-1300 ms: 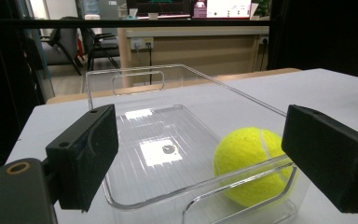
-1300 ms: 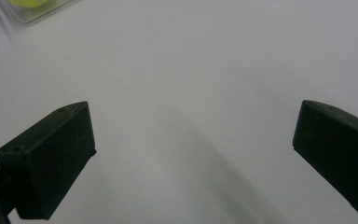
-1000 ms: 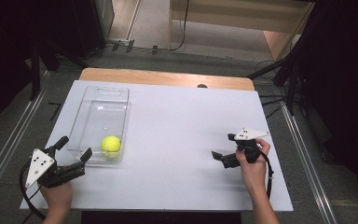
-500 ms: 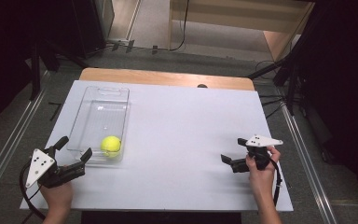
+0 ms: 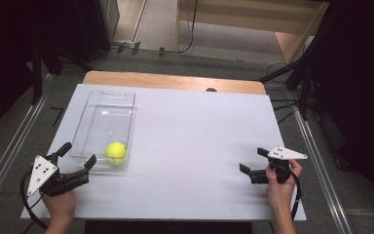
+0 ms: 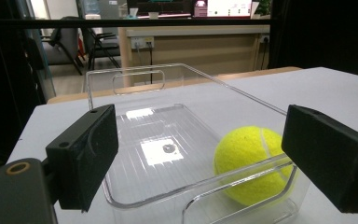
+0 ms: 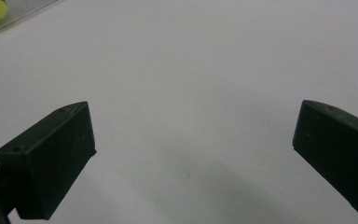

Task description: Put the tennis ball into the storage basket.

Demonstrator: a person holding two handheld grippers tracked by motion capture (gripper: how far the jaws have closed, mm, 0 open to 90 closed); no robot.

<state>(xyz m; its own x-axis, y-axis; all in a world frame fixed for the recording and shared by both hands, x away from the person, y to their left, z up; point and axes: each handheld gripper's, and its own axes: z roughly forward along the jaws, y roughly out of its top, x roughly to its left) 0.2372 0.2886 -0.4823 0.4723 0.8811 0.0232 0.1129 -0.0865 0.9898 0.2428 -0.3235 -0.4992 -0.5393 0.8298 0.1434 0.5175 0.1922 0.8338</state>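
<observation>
White tabletop (image 5: 185,146) spreads under dim surroundings, with a wooden strip along its far edge and dark floor all round. On the left side sits a clear plastic tray (image 5: 104,114), and a yellow tennis ball (image 5: 116,151) rests inside it at the near end. Just short of that near end the left gripper (image 5: 78,163) is held with its jaws spread wide and nothing between them. Well apart, near the right front corner, the right gripper (image 5: 253,163) hangs over bare table, jaws likewise wide and empty.
</observation>
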